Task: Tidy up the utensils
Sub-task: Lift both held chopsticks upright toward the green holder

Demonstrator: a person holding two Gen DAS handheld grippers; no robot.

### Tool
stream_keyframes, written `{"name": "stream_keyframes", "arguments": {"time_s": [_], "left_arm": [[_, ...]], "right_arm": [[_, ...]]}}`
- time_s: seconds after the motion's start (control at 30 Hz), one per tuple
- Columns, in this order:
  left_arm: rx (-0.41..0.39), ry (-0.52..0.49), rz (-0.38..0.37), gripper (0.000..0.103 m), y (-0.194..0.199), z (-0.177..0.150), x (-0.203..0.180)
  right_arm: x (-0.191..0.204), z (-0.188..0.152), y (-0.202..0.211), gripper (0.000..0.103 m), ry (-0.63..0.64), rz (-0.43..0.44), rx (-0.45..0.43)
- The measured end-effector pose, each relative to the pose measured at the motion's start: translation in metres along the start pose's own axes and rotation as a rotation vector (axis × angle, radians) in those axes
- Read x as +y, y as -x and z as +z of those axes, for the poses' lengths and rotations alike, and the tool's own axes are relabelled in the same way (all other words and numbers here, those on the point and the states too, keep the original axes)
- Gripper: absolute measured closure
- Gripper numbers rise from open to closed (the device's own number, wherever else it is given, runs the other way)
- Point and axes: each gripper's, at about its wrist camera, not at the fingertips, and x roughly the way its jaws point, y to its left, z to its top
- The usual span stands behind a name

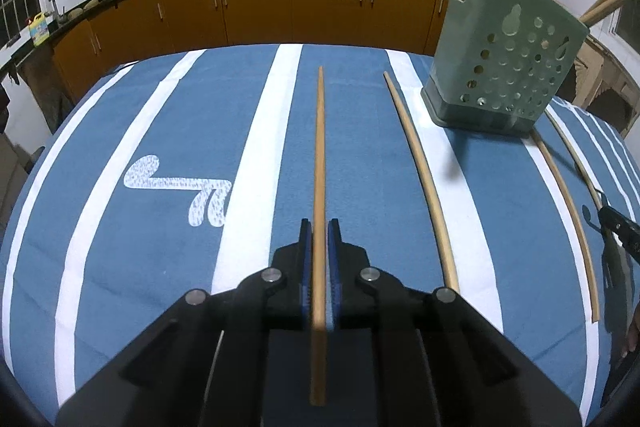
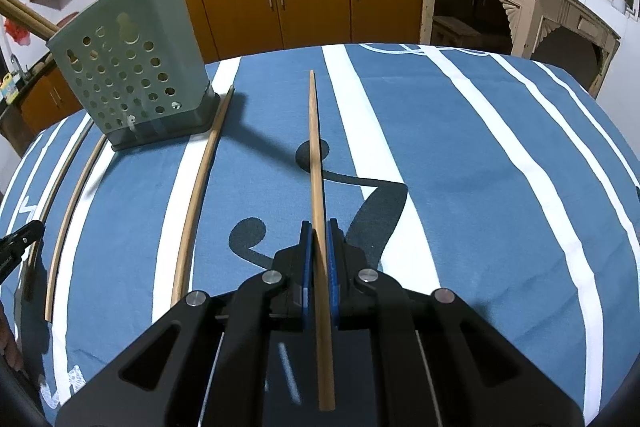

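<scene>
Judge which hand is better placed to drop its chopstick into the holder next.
Probably the right. Both claws are shut on a chopstick, but the right claw has only one loose chopstick between it and the holder, while the left claw seems to sit farther out.

Wooden chopsticks (image 1: 420, 179) lie lengthwise on striped cloth; perforated green holder (image 1: 504, 63) upright, chopsticks inside.

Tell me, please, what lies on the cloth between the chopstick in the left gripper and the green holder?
One loose chopstick lies there, between the held chopstick and the green holder; the left wrist view shows it.
</scene>
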Motion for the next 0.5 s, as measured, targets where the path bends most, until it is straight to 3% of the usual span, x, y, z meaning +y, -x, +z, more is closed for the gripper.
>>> {"name": "stream_keyframes", "arguments": {"time_s": [0.5], "left_arm": [[0.002, -0.025, 0.043, 0.089, -0.0004, -0.0003, -0.0056]], "right_arm": [[0.0, -0.0004, 0.0003, 0.095, 0.001, 0.0, -0.001]]}}
